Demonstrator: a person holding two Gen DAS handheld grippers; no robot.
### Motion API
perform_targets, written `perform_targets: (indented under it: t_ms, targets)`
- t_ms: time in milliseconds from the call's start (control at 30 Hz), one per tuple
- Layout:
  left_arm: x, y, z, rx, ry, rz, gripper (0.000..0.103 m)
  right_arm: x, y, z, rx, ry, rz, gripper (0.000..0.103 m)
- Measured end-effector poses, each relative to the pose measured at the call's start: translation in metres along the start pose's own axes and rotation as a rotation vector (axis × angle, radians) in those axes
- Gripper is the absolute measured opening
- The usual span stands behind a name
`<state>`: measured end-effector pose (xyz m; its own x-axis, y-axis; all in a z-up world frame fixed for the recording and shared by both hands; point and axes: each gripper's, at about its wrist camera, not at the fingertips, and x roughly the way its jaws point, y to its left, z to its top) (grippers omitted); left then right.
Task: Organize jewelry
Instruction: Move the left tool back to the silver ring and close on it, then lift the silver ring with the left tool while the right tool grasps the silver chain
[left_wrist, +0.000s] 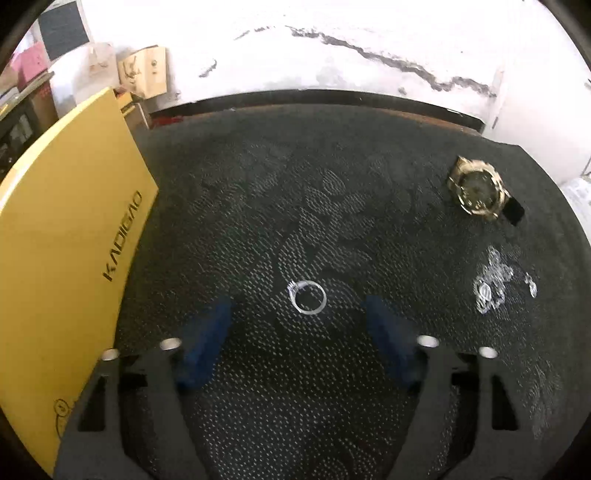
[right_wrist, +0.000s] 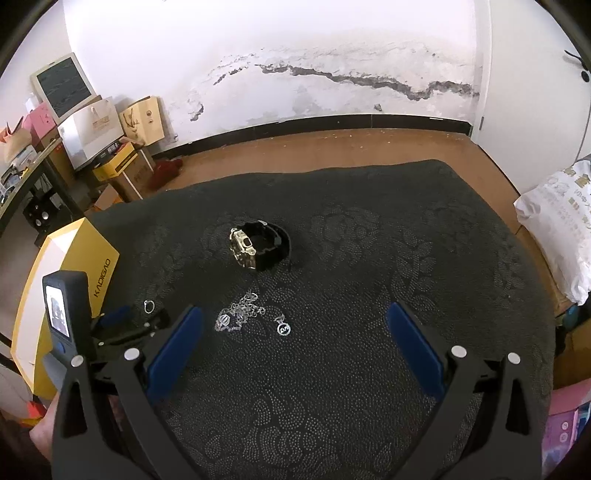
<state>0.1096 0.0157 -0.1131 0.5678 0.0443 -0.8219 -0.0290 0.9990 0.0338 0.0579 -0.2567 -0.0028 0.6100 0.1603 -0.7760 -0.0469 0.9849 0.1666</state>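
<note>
Nearest, in the left wrist view: left gripper (left_wrist: 297, 325) with blue padded fingers (left_wrist: 207, 343) about half apart, nothing between the pads, no contact yet. Just ahead of the tips, flat on the dark patterned cloth (left_wrist: 258, 206) of the surface: a thin silver ring (left_wrist: 307, 297), centred between the fingers. Risk here, as a judgement: so thin and so flat, easy to miss or to flick away if the pads close above it; possible also to pinch the cloth and drag it.

In the right wrist view: right gripper (right_wrist: 295, 332) wide apart, holding nothing, hovering above the cloth.

A little farther: tangled silver chain with pendants (right_wrist: 240, 314), a small round charm (right_wrist: 283, 328) near it. Likely to snag or to pull its neighbours along if taken carelessly.

Farther still: gold-faced watch with black strap (right_wrist: 258, 245). At the left edge: yellow cardboard box marked KADIGAO (left_wrist: 66, 240), close to the left gripper; danger of bumping it.
</note>
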Motion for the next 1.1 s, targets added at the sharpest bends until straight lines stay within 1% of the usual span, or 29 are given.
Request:
perform_targets:
  t_ms: [33,67,100,133,167,200,233,433,533,667,767,833,967,1033,1100]
  targets:
    - [0.001,0.001,0.002,0.001,-0.006,-0.004,0.054,0.000,-0.001,0.000,0.002,0.002,0.001,0.096]
    - [0.001,0.001,0.003,0.000,-0.008,-0.003,0.045,0.001,-0.003,0.000,0.006,0.005,0.003,0.096]
    - [0.001,-0.001,0.003,0.004,-0.012,-0.001,0.038,0.000,-0.004,0.000,0.008,0.007,0.004,0.096]
    - [0.001,-0.003,0.003,0.015,-0.016,0.008,0.036,-0.001,-0.005,0.000,0.010,0.007,0.004,0.096]
    - [0.002,-0.007,0.003,0.027,-0.022,0.014,0.030,-0.002,-0.007,0.001,0.010,0.006,0.003,0.096]
    - [0.000,-0.011,0.002,0.041,-0.025,0.006,0.020,-0.003,-0.009,0.001,0.010,0.005,0.001,0.096]
    - [-0.002,-0.015,0.002,0.058,-0.026,0.009,0.020,-0.004,-0.011,0.001,0.012,0.003,-0.002,0.096]
    - [-0.006,-0.014,0.003,0.047,-0.023,0.002,0.019,-0.004,-0.022,-0.002,0.025,0.010,-0.019,0.096]
    - [-0.012,-0.016,0.001,0.058,-0.021,0.002,0.019,-0.004,-0.023,-0.002,0.024,0.011,-0.016,0.096]
    - [-0.029,-0.016,0.003,0.059,-0.047,0.013,0.019,-0.002,-0.018,-0.004,-0.006,0.010,-0.020,0.096]
    - [-0.046,-0.014,0.008,0.038,-0.059,-0.002,0.019,0.005,-0.013,-0.006,-0.040,0.028,-0.031,0.096]
    - [-0.061,-0.013,0.011,0.040,-0.083,0.004,0.019,0.014,-0.009,-0.010,-0.073,0.051,-0.045,0.096]
    - [-0.082,-0.013,0.016,0.044,-0.115,-0.016,0.019,0.036,0.000,-0.023,-0.146,0.114,-0.065,0.096]
    - [-0.086,-0.011,0.016,0.030,-0.112,-0.036,0.019,0.050,0.004,-0.032,-0.182,0.150,-0.089,0.096]
    - [-0.090,-0.010,0.017,0.031,-0.103,-0.065,0.019,0.063,0.005,-0.040,-0.181,0.178,-0.067,0.096]
